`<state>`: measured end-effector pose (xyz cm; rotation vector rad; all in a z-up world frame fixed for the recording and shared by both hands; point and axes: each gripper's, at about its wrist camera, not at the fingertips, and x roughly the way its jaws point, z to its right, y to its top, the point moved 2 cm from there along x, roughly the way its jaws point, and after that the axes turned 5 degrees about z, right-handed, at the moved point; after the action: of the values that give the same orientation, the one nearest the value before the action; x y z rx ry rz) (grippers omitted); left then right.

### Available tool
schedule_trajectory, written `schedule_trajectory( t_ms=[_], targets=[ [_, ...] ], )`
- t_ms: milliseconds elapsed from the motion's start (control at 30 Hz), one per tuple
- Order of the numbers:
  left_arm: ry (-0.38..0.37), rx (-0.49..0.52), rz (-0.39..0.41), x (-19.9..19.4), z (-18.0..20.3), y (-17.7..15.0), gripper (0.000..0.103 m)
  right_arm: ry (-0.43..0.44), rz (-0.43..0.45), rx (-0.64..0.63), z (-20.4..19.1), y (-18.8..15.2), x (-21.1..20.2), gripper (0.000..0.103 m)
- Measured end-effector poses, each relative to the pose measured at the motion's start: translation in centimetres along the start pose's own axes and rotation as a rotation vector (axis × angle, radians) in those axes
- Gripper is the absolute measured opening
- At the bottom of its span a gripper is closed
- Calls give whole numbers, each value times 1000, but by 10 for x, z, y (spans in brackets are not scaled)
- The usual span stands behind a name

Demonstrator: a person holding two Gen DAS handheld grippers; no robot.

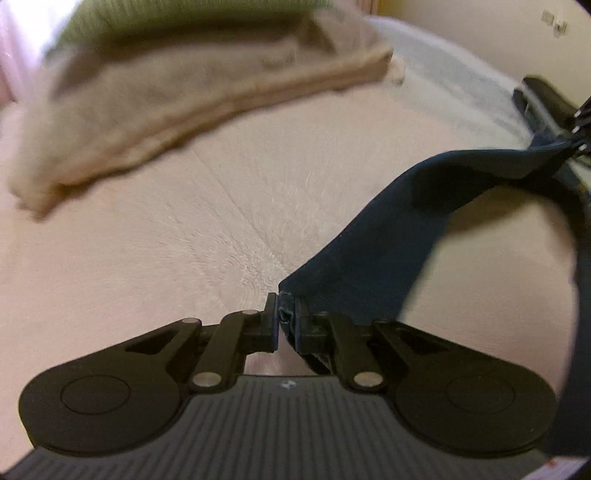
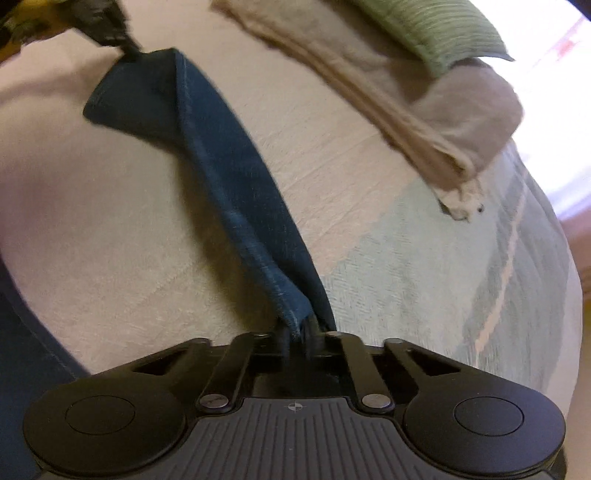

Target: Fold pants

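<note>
A pair of dark blue denim pants [image 2: 236, 192] hangs stretched in a band above a pale pink textured bedspread [image 1: 155, 258], held at two ends. The black two-finger left gripper [image 1: 285, 319] is closed tight on one bunched edge of the pants, the cloth pinched between its pads. From there the fabric runs away across the bedspread to the black right gripper [image 1: 576, 136], seen at the far edge of the left wrist view. In the right wrist view, the right gripper [image 2: 297, 338] is likewise clamped on a gathered fold of the denim, with the stitched seam running up from its fingers toward the left gripper [image 2: 127, 50], which pinches the far corner. More blue denim drapes down at the near side of the bedspread. Beyond the pants, on the bedspread, lies a folded beige towel-like cloth [image 1: 177, 107] with a green ribbed cloth [image 2: 436, 33] on top of it. Past the beige cloth the bedspread meets a light blue striped sheet [image 2: 480, 288].
</note>
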<state>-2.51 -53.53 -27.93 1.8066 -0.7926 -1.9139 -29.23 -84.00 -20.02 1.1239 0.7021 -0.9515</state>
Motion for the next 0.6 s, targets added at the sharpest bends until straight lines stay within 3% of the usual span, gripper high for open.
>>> schedule_trajectory(
  t_ms=[167,300,400,467,500,600],
  targets=[
    [21,7,6,-120,33,17,5,46,40,34,9,-2,-60,0],
    [39,-11,-33,-167,48,44,5,98,113,71,41,17,-88,0],
    [69,-84,-68,-161,35,58,5,113,152,40,71,54,-67,0],
    [99,-150,-91,-136,15,61,5,135,144,43,92,78,-28,8],
    [106,-195,-108,-118,1,59,7,117,153,46,99,87,-7,19],
    [235,-256,-151,-66,-33,41,8,-12,196,137,117,100,40,29]
  ],
)
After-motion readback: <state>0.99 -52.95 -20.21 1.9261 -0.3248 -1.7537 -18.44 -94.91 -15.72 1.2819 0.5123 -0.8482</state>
